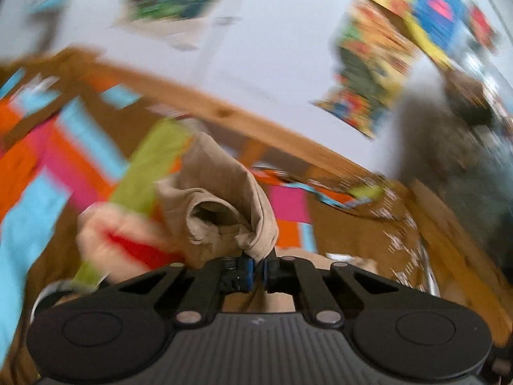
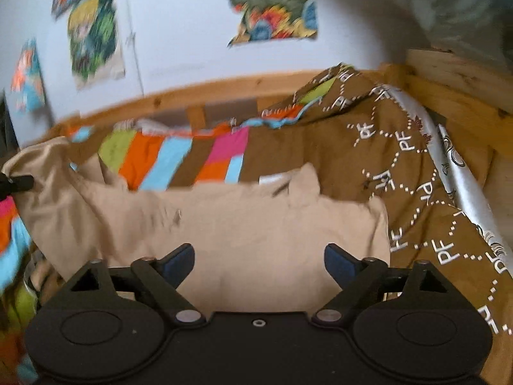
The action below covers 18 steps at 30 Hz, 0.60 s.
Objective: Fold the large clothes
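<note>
Right now the beige cotton garment point(image 2: 224, 224) lies spread across the bed, long axis running roughly 9 to 3 o'clock in the right wrist view, on top of a brown quilt w/ bright colour blocks point(image 2: 179, 157). Left gripper point(image 1: 258, 264) is clamped tight on a bunched corner of that garment, cloth ballooning up toward 12 o'clock from its tips; left view is heavily blurred, so detail beyond the pinch is unclear. In the right view that held corner shows far out at 9 o'clock. Right gripper point(image 2: 259, 260) hangs over the near edge of the cloth w/ its blue-padded fingers point(image 2: 179, 258) spread wide, nothing between them.

Judgement: right tool is nearer the free end at approx 3 o'clock, so a grab there would let both ends carry along the long axis. Wooden bed rail point(image 2: 198, 91) bounds 12 o'clock; more timber crowds 2 o'clock. Open room lies mostly toward 9 o'clock.
</note>
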Tool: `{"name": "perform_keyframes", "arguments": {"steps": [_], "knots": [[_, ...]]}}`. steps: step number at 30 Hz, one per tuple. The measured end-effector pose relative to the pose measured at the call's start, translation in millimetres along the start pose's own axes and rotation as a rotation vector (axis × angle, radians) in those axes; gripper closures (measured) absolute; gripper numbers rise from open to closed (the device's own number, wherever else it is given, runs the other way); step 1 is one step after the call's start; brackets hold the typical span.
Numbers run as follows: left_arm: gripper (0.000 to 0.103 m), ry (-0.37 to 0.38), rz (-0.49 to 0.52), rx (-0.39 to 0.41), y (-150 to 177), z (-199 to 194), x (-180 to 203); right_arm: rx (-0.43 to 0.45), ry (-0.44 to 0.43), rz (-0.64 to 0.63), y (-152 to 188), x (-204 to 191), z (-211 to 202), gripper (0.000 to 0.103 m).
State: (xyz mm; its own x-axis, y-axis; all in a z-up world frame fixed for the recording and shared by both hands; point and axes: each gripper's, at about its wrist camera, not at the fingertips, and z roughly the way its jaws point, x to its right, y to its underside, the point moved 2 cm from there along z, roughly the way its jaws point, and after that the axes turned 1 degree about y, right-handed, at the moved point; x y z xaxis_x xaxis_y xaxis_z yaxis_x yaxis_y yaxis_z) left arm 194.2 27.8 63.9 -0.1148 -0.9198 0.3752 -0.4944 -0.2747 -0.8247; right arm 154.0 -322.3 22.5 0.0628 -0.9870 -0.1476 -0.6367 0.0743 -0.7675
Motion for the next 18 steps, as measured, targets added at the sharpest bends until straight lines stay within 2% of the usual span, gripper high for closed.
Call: {"name": "perform_keyframes", "arguments": {"steps": [3,6,8,11,16,18], "knots": [[0.099,0.05,0.14,-0.062,-11.0,20.1,53.9,0.045,-0.109,0.068,-10.1,15.7,-5.3,0.016],[0.099,0.097,0.237,-0.141,-5.7,42.8,100.6,0.036,-0.263,0.174,-19.3,34.1,-6.8,0.017],[0.1,0.126,0.279,-0.178,4.8,57.0,126.1,-0.007,-0.409,0.313,-22.8,50.1,-2.4,0.018],[0.1,0.175,0.305,-0.201,27.2,71.4,152.5,-0.046,-0.549,0.513,-18.3,68.4,4.5,0.018],[0.1,0.266,0.343,-0.266,70.2,83.2,177.3,-0.072,-0.585,0.775,-11.6,93.5,27.7,0.017],[0.1,0.276,0.409,-0.289,86.1,83.8,186.1,-0.056,-0.562,0.855,-8.0,103.8,30.9,0.018]]}}
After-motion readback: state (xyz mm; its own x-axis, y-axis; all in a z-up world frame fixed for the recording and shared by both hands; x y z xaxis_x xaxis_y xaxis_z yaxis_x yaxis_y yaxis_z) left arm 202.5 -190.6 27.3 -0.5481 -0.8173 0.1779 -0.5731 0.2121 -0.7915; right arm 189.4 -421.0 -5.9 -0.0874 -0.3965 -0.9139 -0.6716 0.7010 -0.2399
